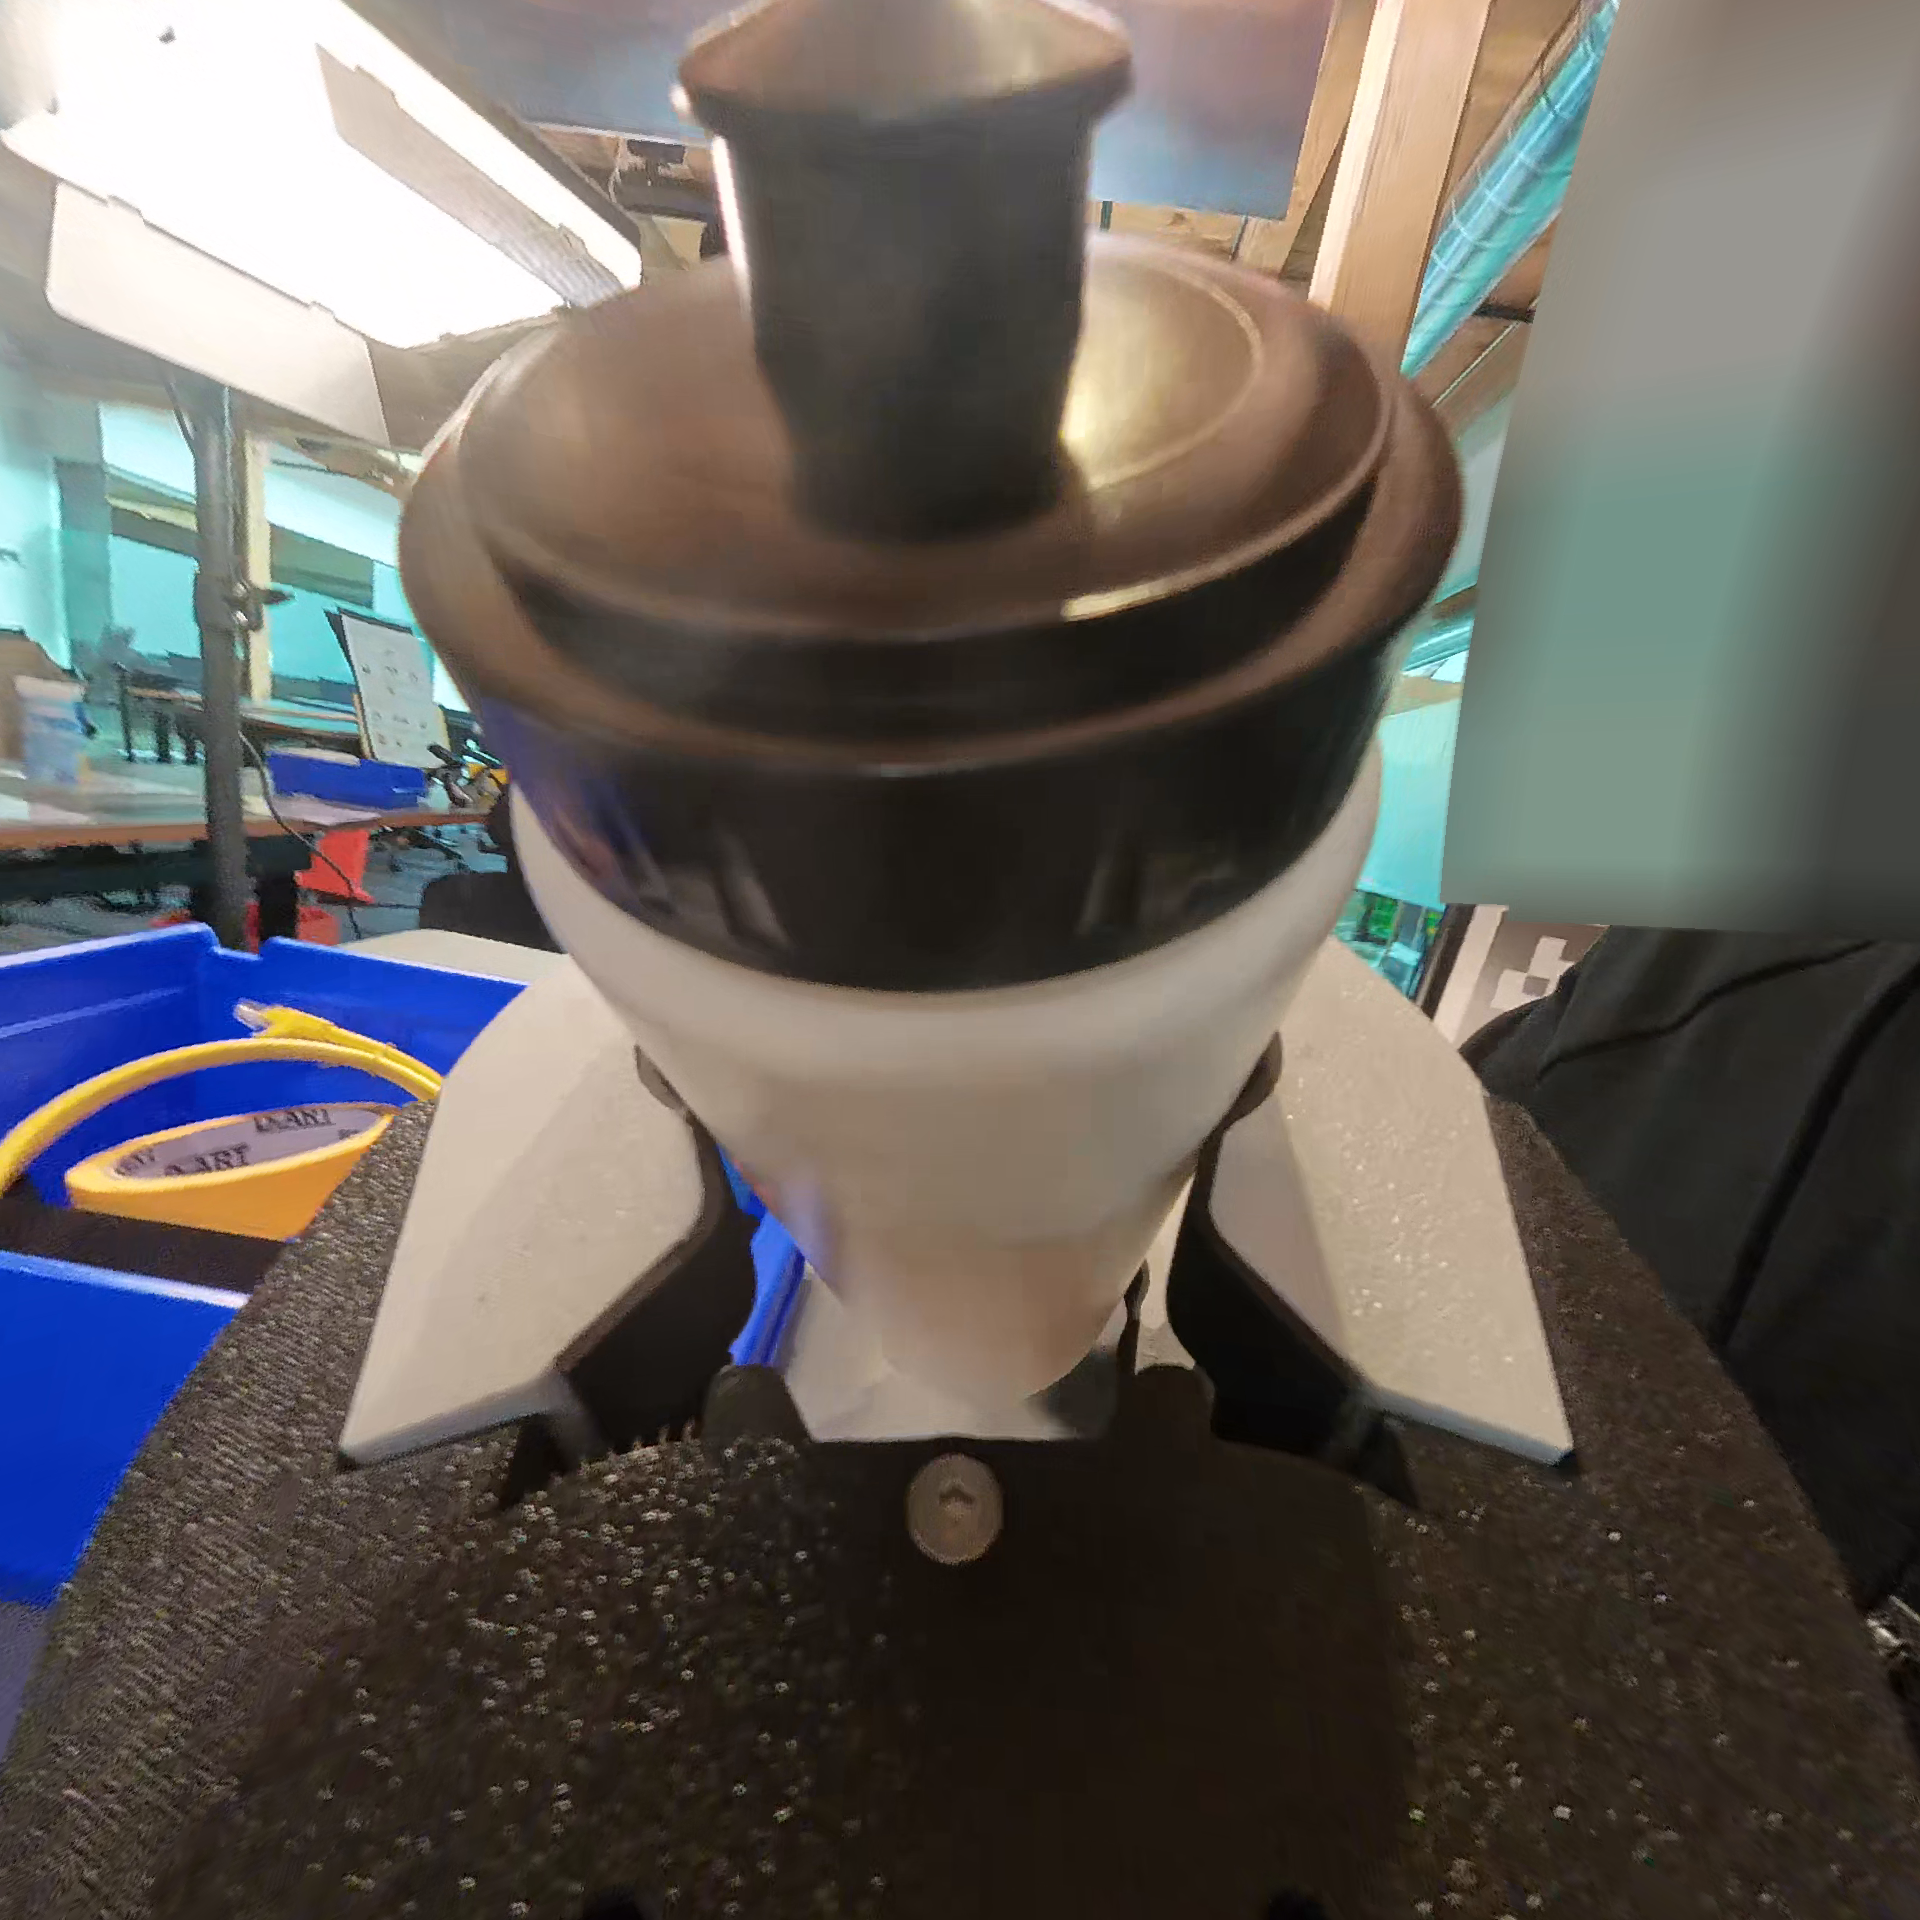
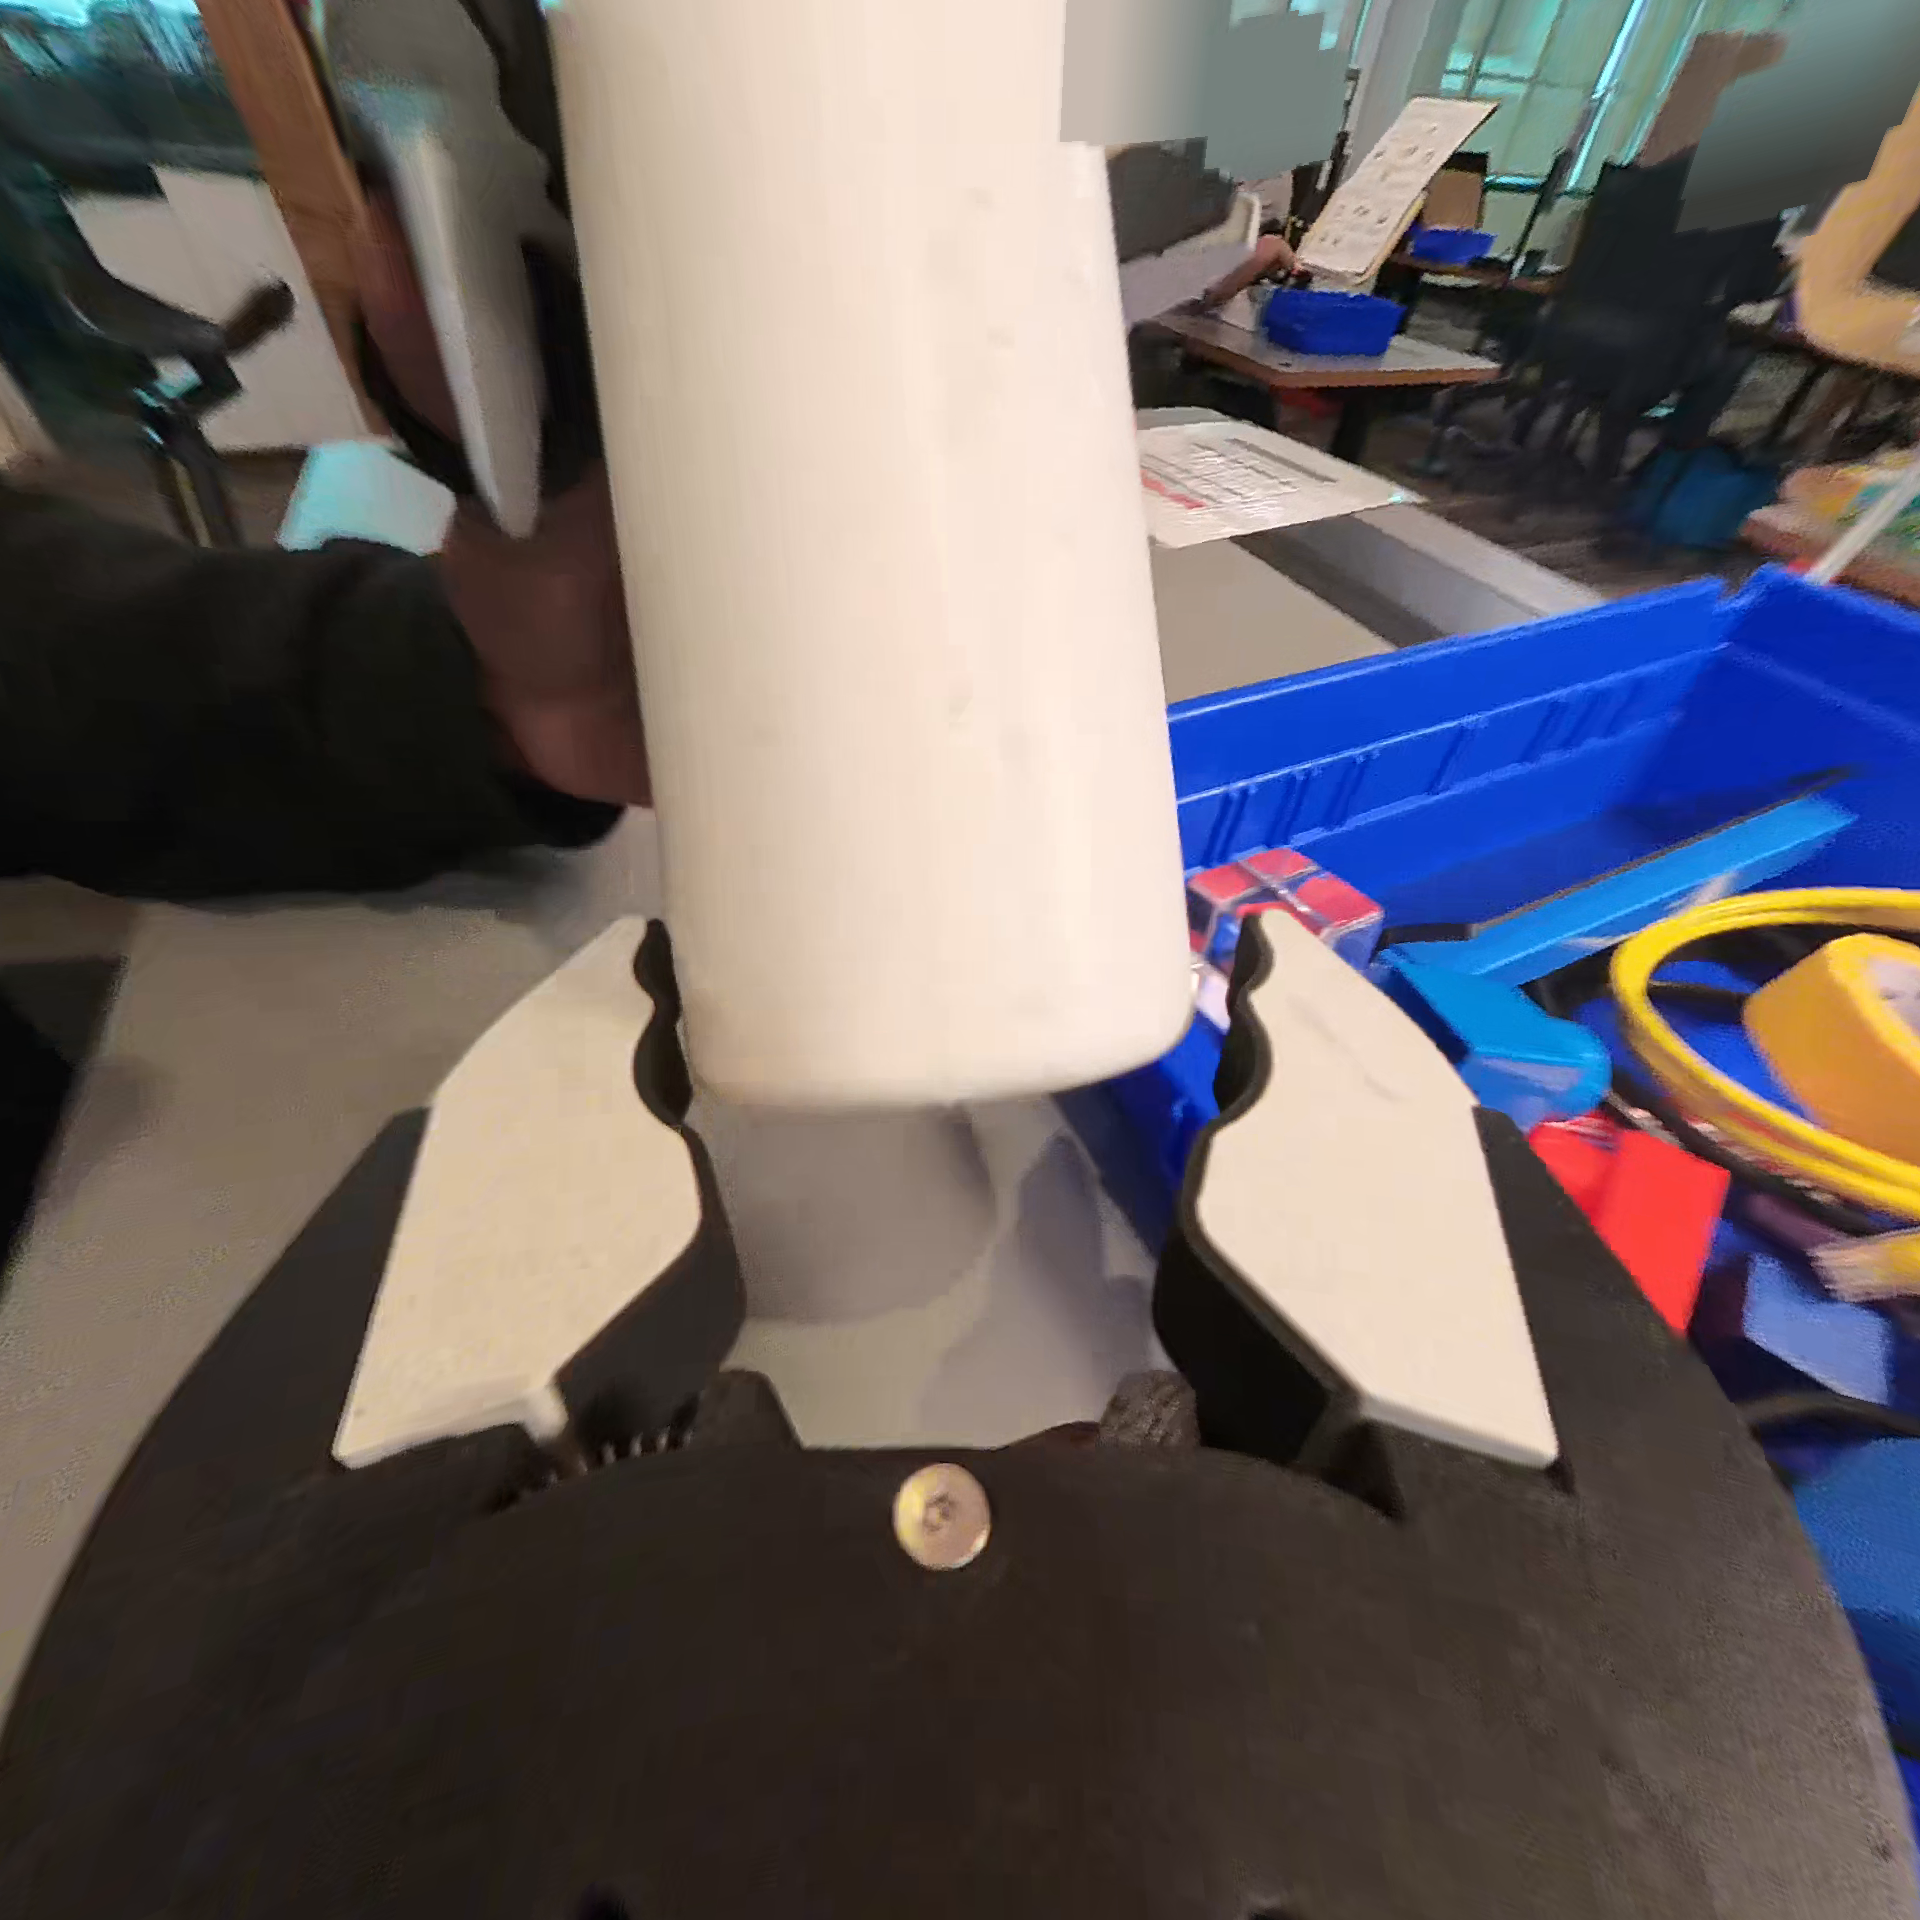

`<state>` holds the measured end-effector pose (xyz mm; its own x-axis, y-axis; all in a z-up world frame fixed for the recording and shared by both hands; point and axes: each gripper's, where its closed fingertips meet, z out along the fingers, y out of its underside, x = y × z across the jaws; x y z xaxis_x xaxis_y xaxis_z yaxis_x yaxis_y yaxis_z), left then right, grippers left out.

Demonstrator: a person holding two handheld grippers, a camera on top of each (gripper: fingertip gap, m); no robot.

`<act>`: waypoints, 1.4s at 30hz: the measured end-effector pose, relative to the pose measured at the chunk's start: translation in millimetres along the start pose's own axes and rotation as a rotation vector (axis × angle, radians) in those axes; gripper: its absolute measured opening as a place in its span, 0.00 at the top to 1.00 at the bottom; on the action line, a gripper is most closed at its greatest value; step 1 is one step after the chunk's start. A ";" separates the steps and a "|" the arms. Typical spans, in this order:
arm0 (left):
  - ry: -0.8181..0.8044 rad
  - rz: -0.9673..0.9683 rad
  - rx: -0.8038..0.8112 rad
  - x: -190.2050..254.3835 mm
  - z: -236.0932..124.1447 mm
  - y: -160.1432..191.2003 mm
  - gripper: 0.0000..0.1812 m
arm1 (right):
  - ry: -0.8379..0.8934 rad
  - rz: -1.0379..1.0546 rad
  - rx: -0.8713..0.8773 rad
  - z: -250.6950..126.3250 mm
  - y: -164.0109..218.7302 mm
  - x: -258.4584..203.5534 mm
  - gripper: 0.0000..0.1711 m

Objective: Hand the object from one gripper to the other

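1. Left claw (image 1: pixel 951 1174): jaws pinch the white bottle (image 1: pixel 935 1122) just below its black cap (image 1: pixel 914 623); long axis runs straight out along the fingers.
2. Right claw (image 2: pixel 951 997): jaws spread, bracketing the bottle's base (image 2: pixel 914 623); contact unclear.
3. Judgement: right must close before left lets go.
4. Blue bin (image 2: pixel 1507 727) lies right, on the desk (image 2: pixel 208 1039).

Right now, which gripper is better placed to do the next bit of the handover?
Probably the right gripper: its open fingers flank the base of the white bottle, ready to close. The left gripper already holds it.
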<state>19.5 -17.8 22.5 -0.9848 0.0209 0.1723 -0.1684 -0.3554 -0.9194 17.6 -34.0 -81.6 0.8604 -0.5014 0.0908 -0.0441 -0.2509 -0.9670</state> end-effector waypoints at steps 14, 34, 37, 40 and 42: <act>0.100 0.260 -0.229 46.2 22.1 42.1 0.43 | -0.007 -0.225 -0.103 12.7 10.4 -28.3 0.39; 0.131 -0.186 -0.307 29.7 23.6 67.4 0.43 | -0.480 0.396 0.111 4.6 -10.8 -58.6 0.41; 0.136 -0.144 -0.353 32.2 21.2 69.3 0.44 | -0.452 0.352 0.066 10.8 -4.1 -62.4 0.40; 0.043 0.018 -0.347 23.2 18.4 60.4 0.44 | -0.347 0.314 0.043 13.4 -1.6 -48.2 0.45; -0.021 0.126 -0.322 17.6 15.3 45.8 0.44 | -0.281 0.261 0.031 9.7 -0.8 -36.6 0.47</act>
<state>-4.9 -48.0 -11.2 -0.9982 -0.0253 0.0541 -0.0530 -0.0412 -0.9977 -8.9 -7.4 -86.4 0.9281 -0.2974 -0.2239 -0.2683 -0.1171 -0.9562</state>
